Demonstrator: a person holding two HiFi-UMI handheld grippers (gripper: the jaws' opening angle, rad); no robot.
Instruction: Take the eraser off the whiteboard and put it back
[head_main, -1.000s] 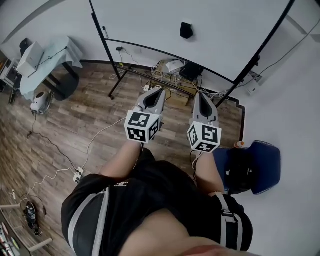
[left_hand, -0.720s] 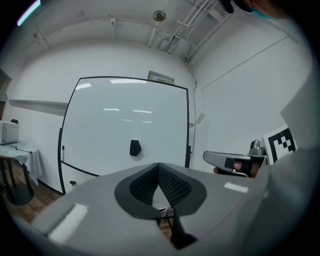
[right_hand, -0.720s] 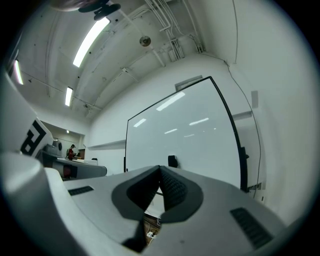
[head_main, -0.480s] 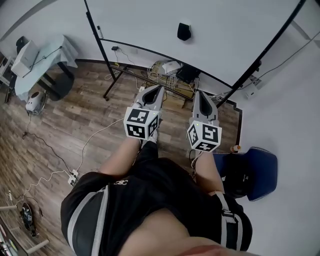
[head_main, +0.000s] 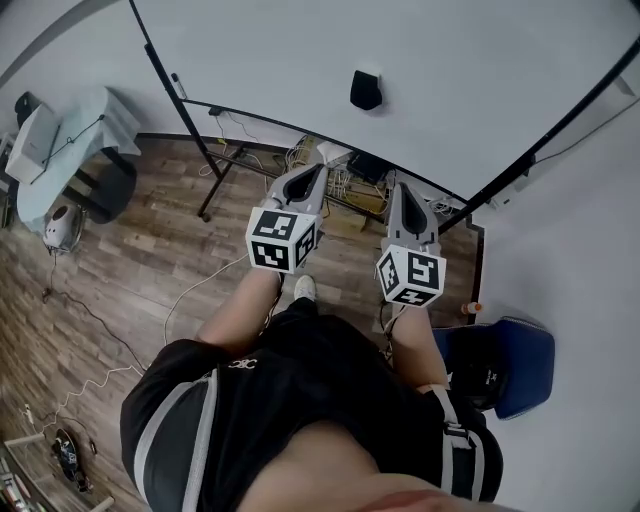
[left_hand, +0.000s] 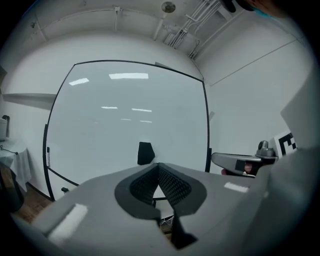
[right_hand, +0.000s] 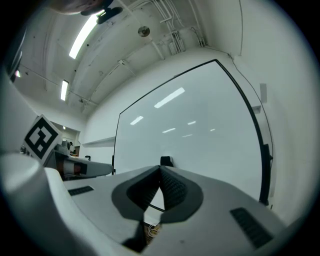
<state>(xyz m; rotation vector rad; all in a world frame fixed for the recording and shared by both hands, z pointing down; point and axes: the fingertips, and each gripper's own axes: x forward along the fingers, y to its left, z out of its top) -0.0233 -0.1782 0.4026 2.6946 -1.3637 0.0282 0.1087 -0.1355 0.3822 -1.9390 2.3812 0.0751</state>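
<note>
A black eraser (head_main: 366, 90) sticks to the whiteboard (head_main: 470, 70), ahead of both grippers and apart from them. In the head view my left gripper (head_main: 319, 170) and right gripper (head_main: 393, 187) are held side by side, level, pointing at the board. The left gripper view has the eraser (left_hand: 145, 153) just above and left of the shut jaw tips (left_hand: 158, 165). The right gripper view shows the eraser (right_hand: 166, 161) right behind its jaw tips (right_hand: 160, 168), which meet with nothing between them.
The board's black stand legs (head_main: 212, 180) and a tangle of cables and boxes (head_main: 345, 168) sit on the wood floor below it. A cloth-covered table (head_main: 70, 125) stands at the left. A blue seat with a dark bag (head_main: 495, 365) is at the right by the wall.
Both grippers and the person have moved forward toward the whiteboard; the board and eraser now sit closer. Both pairs of jaws stay as they were.
</note>
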